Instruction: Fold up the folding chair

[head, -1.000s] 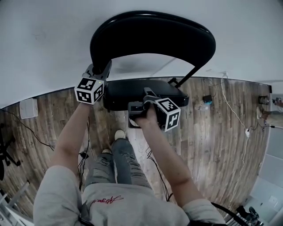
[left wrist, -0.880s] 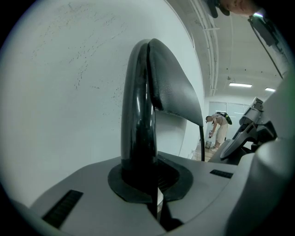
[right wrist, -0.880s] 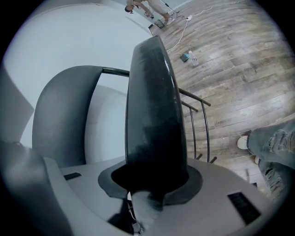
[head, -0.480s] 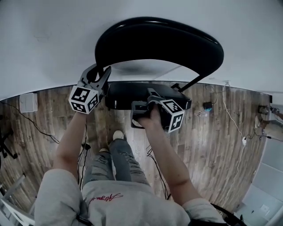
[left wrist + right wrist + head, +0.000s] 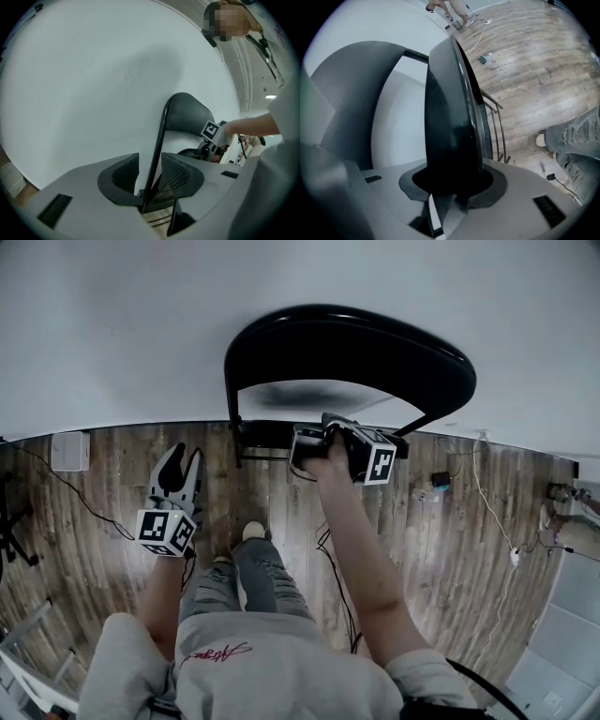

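The black folding chair stands against the white wall, its curved backrest [image 5: 349, 345] at the top of the head view. Its seat [image 5: 450, 117] is tipped up on edge close to the frame, and my right gripper [image 5: 311, 442] is shut on the seat's front edge. In the right gripper view the seat fills the gap between the right gripper's [image 5: 452, 183] pads. My left gripper [image 5: 178, 470] hangs left of the chair, apart from its side tube [image 5: 232, 418]. Its jaws have just been opening and hold nothing. In the left gripper view the side tube [image 5: 159, 140] shows beyond the left gripper [image 5: 150, 171].
The wood-plank floor [image 5: 450, 549] meets the wall just behind the chair. My legs and a shoe [image 5: 253, 531] are right in front of it. Cables [image 5: 487, 474] and a small device [image 5: 441, 479] lie at the right, a white box [image 5: 67, 451] at the left.
The left gripper let go of the chair's left side, opened and dropped back to the left. The right gripper pushed the seat up and towards the backrest.
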Action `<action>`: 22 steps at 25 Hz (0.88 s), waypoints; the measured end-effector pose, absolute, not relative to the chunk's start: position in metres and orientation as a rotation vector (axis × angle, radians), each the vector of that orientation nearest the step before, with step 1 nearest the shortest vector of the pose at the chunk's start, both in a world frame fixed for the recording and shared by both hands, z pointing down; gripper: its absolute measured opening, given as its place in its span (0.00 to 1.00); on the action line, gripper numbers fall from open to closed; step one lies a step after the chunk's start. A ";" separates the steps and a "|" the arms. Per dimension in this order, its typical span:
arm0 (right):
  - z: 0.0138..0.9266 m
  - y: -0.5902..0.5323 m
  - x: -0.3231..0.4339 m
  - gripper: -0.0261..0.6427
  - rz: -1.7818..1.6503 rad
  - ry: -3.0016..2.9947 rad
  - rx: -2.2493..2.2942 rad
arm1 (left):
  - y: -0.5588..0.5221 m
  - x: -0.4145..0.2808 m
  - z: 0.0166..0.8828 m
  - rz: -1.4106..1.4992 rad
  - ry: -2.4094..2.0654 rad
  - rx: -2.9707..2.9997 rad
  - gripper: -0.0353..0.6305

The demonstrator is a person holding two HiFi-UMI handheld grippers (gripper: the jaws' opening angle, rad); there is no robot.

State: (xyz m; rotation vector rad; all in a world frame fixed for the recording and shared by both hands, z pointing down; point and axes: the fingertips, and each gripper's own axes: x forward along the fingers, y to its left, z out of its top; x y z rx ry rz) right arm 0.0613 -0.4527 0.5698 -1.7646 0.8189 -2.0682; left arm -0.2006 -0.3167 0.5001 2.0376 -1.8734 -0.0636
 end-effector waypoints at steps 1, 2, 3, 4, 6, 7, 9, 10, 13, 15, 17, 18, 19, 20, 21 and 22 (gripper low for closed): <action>0.571 -0.455 0.061 0.26 -2.079 0.822 -1.791 | -0.310 -0.197 0.498 -0.035 -1.850 2.052 0.29; 0.571 -0.457 0.059 0.26 -2.094 0.824 -1.818 | -0.306 -0.193 0.495 -0.011 -1.829 2.067 0.29; 0.570 -0.459 0.058 0.26 -2.109 0.820 -1.843 | -0.303 -0.189 0.491 0.004 -1.812 2.081 0.29; 0.569 -0.460 0.057 0.26 -2.118 0.809 -1.865 | -0.301 -0.185 0.487 0.010 -1.803 2.092 0.29; 0.570 -0.463 0.053 0.26 -2.135 0.788 -1.889 | -0.298 -0.182 0.475 0.000 -1.807 2.102 0.29; 0.570 -0.464 0.050 0.26 -2.146 0.781 -1.897 | -0.299 -0.181 0.467 -0.012 -1.816 2.107 0.29; 0.571 -0.469 0.048 0.26 -2.158 0.769 -1.913 | -0.302 -0.178 0.453 -0.045 -1.826 2.118 0.29; 0.572 -0.470 0.048 0.26 -2.160 0.764 -1.921 | -0.303 -0.175 0.448 -0.064 -1.819 2.119 0.29; 0.574 -0.477 0.048 0.26 -2.162 0.749 -1.942 | -0.302 -0.166 0.447 -0.099 -1.759 2.105 0.29; 0.574 -0.483 0.047 0.26 -2.169 0.740 -1.952 | -0.297 -0.160 0.451 -0.077 -1.737 2.095 0.29; 0.575 -0.487 0.045 0.26 -2.178 0.731 -1.963 | -0.290 -0.155 0.456 -0.057 -1.724 2.087 0.29; 0.575 -0.489 0.045 0.26 -2.181 0.728 -1.967 | -0.287 -0.152 0.458 -0.056 -1.712 2.085 0.29; 0.575 -0.490 0.045 0.26 -2.182 0.725 -1.970 | -0.284 -0.149 0.460 -0.061 -1.693 2.083 0.28; 0.575 -0.492 0.045 0.26 -2.183 0.724 -1.972 | -0.281 -0.145 0.461 -0.065 -1.670 2.083 0.28; 0.576 -0.493 0.045 0.26 -2.184 0.723 -1.973 | -0.278 -0.141 0.463 -0.063 -1.648 2.085 0.28; 0.576 -0.495 0.044 0.26 -2.186 0.721 -1.973 | -0.276 -0.138 0.464 -0.055 -1.633 2.088 0.29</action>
